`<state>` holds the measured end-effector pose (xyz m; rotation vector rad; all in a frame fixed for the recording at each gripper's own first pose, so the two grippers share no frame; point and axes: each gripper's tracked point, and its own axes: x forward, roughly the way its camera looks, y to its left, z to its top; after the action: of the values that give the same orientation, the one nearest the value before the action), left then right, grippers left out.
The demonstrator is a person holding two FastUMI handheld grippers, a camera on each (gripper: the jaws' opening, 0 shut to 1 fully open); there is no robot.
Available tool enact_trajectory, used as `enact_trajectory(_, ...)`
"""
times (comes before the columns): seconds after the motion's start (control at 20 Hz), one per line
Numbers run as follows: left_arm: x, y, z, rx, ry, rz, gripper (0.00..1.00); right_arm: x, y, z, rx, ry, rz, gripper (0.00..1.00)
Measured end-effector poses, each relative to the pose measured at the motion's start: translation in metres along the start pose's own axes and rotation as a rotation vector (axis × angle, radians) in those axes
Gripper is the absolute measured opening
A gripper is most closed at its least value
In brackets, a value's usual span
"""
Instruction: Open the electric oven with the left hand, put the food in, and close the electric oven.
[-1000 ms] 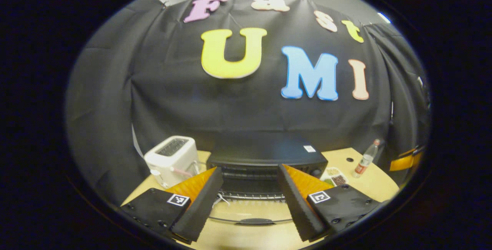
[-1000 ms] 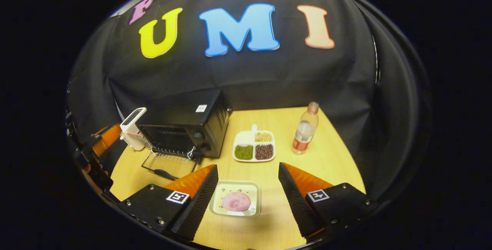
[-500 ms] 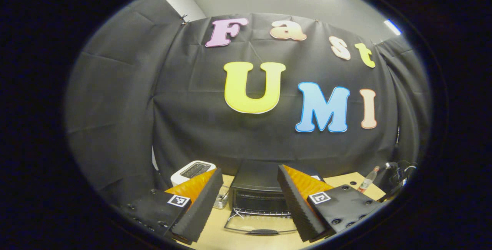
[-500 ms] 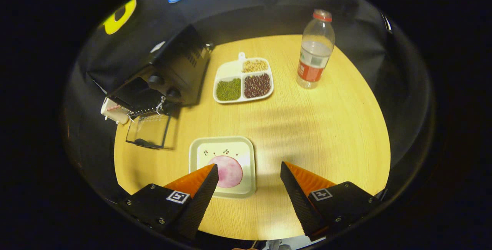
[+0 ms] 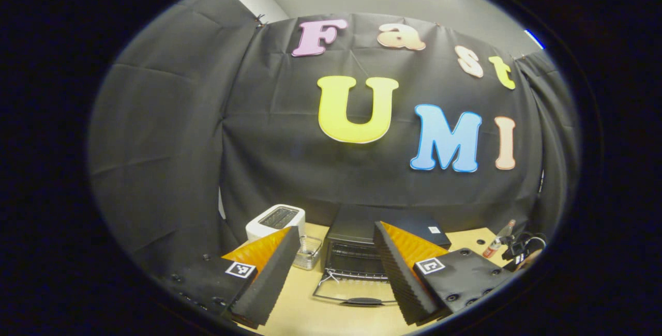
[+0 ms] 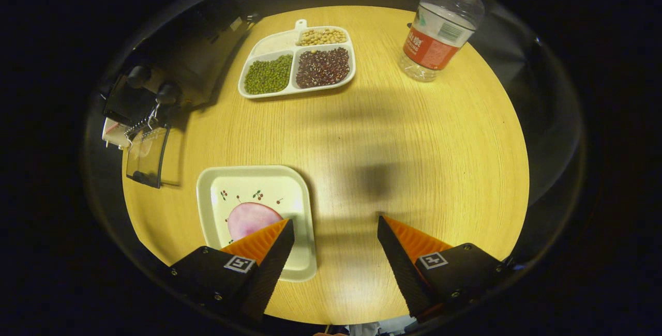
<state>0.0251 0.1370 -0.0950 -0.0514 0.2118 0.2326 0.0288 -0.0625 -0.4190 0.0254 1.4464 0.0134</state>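
The black electric oven (image 5: pixel 362 232) stands on the wooden table with its glass door (image 5: pixel 354 292) folded down flat, a wire rack visible inside. My left gripper (image 5: pixel 336 235) is open, held back from the oven and empty. In the right gripper view the oven (image 6: pixel 170 62) is at the far left, its door (image 6: pixel 146 156) lying open. A square white plate (image 6: pixel 253 207) carries a round pink piece of food (image 6: pixel 248 219). My right gripper (image 6: pixel 335 227) hangs open above the table, its left finger over the plate's right edge, holding nothing.
A white toaster (image 5: pixel 274 220) and a small clear container (image 5: pixel 307 253) stand left of the oven. A divided tray of beans (image 6: pixel 295 62) and a water bottle (image 6: pixel 439 28) sit at the table's far side. The other hand's gripper (image 5: pixel 520 253) shows at the right edge of the left gripper view.
My left gripper has drawn back from the opened oven. My right gripper has tipped downward and shifted right, so the plate now lies under its left finger.
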Motion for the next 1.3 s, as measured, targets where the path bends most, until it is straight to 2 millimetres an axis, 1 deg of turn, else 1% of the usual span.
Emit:
enact_trajectory(0.1,-0.002,0.001,-0.001,0.001,0.005,0.007,1.0,0.006,-0.007,-0.001,-0.048,0.008,-0.05,0.98)
enact_trajectory(0.15,-0.004,0.0,-0.001,0.0,0.009,0.008,1.0,-0.002,-0.004,0.003,-0.058,0.001,-0.045,0.98)
enact_trajectory(0.2,-0.006,0.0,0.0,-0.003,0.01,0.009,1.0,0.003,-0.002,0.002,-0.064,-0.001,-0.045,0.99)
enact_trajectory(0.25,-0.007,-0.001,0.001,-0.006,0.008,0.009,1.0,0.007,-0.001,0.002,-0.071,-0.001,-0.041,0.96)
enact_trajectory(0.3,-0.008,-0.003,0.002,-0.008,0.007,0.01,1.0,0.008,0.002,0.002,-0.061,-0.002,-0.025,0.95)
enact_trajectory(0.35,-0.009,-0.004,0.002,-0.01,0.008,0.011,1.0,0.013,0.005,-0.001,-0.06,0.008,-0.015,0.88)
enact_trajectory(0.4,-0.01,-0.007,0.004,-0.013,0.006,0.012,1.0,0.011,0.005,0.001,-0.077,0.013,-0.013,0.79)
enact_trajectory(0.45,-0.013,-0.011,0.007,-0.019,0.002,0.011,1.0,0.012,0.011,0.0,-0.088,0.016,0.004,0.76)
enact_trajectory(0.55,-0.017,-0.021,0.012,-0.025,-0.007,0.003,1.0,0.007,0.016,-0.002,-0.062,0.02,0.02,0.19)
enact_trajectory(0.6,-0.019,-0.025,0.015,-0.023,-0.013,0.003,0.97,0.009,0.014,0.0,-0.069,0.018,0.035,0.17)
enact_trajectory(0.65,-0.022,-0.031,0.017,-0.024,-0.016,0.001,1.0,0.017,0.015,-0.004,-0.044,0.031,0.058,0.08)
enact_trajectory(0.7,-0.025,-0.036,0.019,-0.025,-0.014,-0.002,1.0,0.024,0.016,-0.007,-0.029,0.041,0.096,0.07)
enact_trajectory(0.75,-0.029,-0.041,0.02,-0.024,-0.015,-0.004,1.0,0.006,0.016,-0.001,-0.015,0.035,0.131,0.01)
enact_trajectory(0.9,-0.041,-0.05,0.027,-0.011,-0.016,0.013,1.0,0.007,0.018,-0.002,0.089,0.037,0.25,0.01)
enact_trajectory(1.1,-0.058,-0.053,0.035,-0.016,-0.019,0.056,1.0,0.004,0.03,-0.014,0.292,0.074,0.486,0.01)
enact_trajectory(1.25,-0.065,-0.054,0.039,-0.031,-0.022,0.065,1.0,-0.008,0.041,-0.018,0.45,0.063,0.632,0.01)
enact_trajectory(1.3,-0.065,-0.056,0.04,-0.039,-0.023,0.057,1.0,-0.01,0.043,-0.018,0.495,0.051,0.659,0.01)
